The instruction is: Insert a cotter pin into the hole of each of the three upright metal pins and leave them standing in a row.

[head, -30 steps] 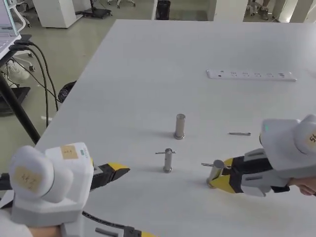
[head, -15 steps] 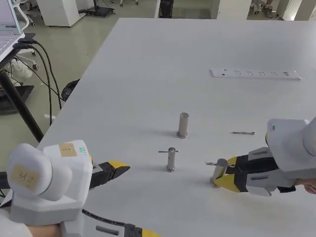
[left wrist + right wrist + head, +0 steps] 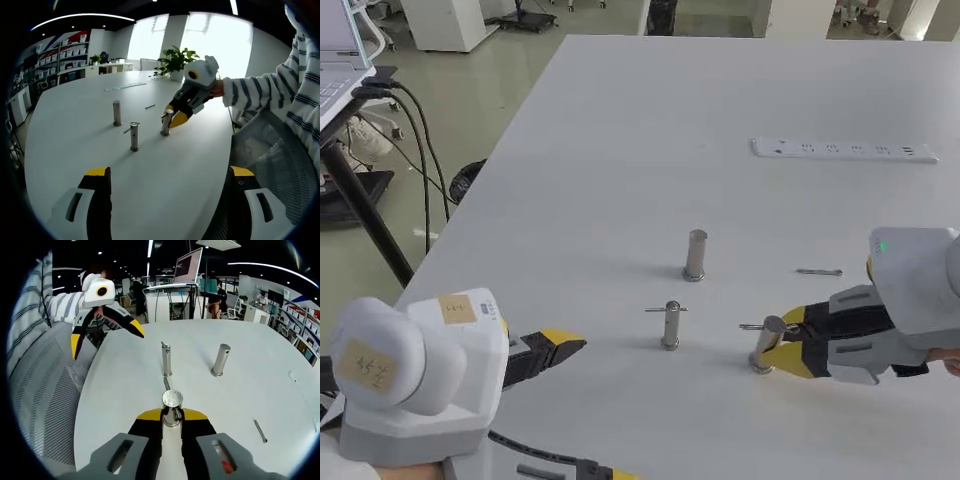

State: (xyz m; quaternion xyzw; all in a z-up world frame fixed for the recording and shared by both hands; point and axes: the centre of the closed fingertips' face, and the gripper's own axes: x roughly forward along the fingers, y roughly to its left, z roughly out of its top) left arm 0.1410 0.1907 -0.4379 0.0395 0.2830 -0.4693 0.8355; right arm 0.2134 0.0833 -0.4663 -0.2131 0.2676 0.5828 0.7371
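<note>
The right gripper (image 3: pixel 171 416) has its jaws clamped on the base of the held pin (image 3: pixel 172 399). This pin stands upright on the tabletop (image 3: pixel 620 150) toward the near edge, with a cotter (image 3: pixel 751 327) through its top. Just left of it stands the middle pin (image 3: pixel 670 326), with a second cotter (image 3: pixel 665 309) crosswise through it. The bare pin (image 3: pixel 695 255) stands beyond. A loose cotter (image 3: pixel 818 271) lies nearer the right edge. The left gripper (image 3: pixel 170 172) hangs at the near left corner, jaws wide apart, holding nothing.

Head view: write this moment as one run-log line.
right gripper shut on near pin | left gripper open | middle pin cottered | far pin bare
</note>
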